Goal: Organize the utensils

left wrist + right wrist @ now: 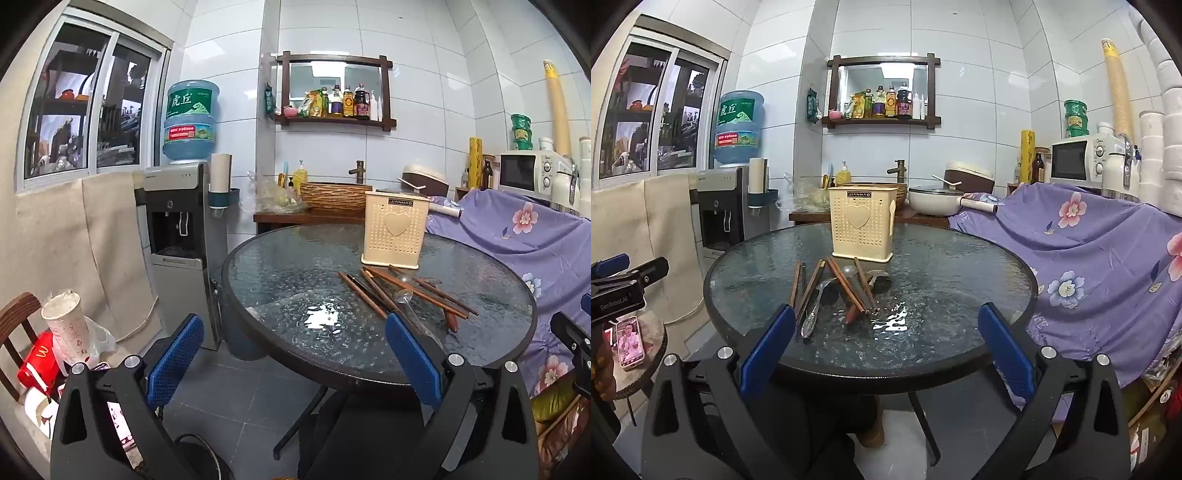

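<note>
A cream perforated utensil holder (862, 227) with a heart on its front stands upright on the round glass table (960, 295); it also shows in the left wrist view (393, 234). In front of it lies a loose pile of brown chopsticks (849, 286) and metal spoons (814, 310); the pile also shows in the left wrist view (402, 291). My left gripper (295, 354) is open and empty, held off the table's near left edge. My right gripper (886, 343) is open and empty at the table's near edge, short of the pile.
A water dispenser (177, 229) stands left of the table. A purple floral cloth (1108, 258) covers furniture on the right. A sink counter (871, 214) with a pan (934, 201) is behind. A phone (629, 343) lies on a small side table at left.
</note>
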Demonstrator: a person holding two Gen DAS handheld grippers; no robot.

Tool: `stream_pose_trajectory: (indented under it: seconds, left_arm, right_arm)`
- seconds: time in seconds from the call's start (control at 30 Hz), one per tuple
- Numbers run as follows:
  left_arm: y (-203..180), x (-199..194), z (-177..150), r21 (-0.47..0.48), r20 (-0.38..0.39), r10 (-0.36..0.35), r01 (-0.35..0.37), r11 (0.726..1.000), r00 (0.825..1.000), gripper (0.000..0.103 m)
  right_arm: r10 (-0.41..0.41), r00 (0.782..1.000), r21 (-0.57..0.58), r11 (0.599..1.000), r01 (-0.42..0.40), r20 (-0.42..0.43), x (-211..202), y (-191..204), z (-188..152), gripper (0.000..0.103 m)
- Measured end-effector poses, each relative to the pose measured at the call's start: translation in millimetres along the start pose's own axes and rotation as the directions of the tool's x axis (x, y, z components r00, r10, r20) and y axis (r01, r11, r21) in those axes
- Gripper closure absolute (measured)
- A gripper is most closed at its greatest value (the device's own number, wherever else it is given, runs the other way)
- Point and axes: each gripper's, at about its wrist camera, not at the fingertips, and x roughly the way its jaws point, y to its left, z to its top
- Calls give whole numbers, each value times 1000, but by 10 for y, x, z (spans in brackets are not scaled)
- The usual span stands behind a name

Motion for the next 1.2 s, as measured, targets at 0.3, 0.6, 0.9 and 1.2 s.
stream_pose_trajectory:
  seconds: [0.3,0.6,0.9,1.2]
  left_arm:
    - [33,-3,10,-8,1,-4,4,1000,1000,6]
    - [-12,35,-19,-3,-10,-3,3,1000,1000,6]
    - [26,76,-37,-15,-15,-11,10,1000,1000,6]
    - [14,58,-30,-9,-18,-12,11,1000,1000,6]
  right_arm:
    - [2,1000,5,1000,-2,8,2,-6,-6,5]
    - [5,1000,23,1000,-5,2,21,-32,1,5]
    - [9,1000,26,1000,-10,4,23,-32,4,6]
    - [12,1000,26,1000,-12,6,15,-16,3,5]
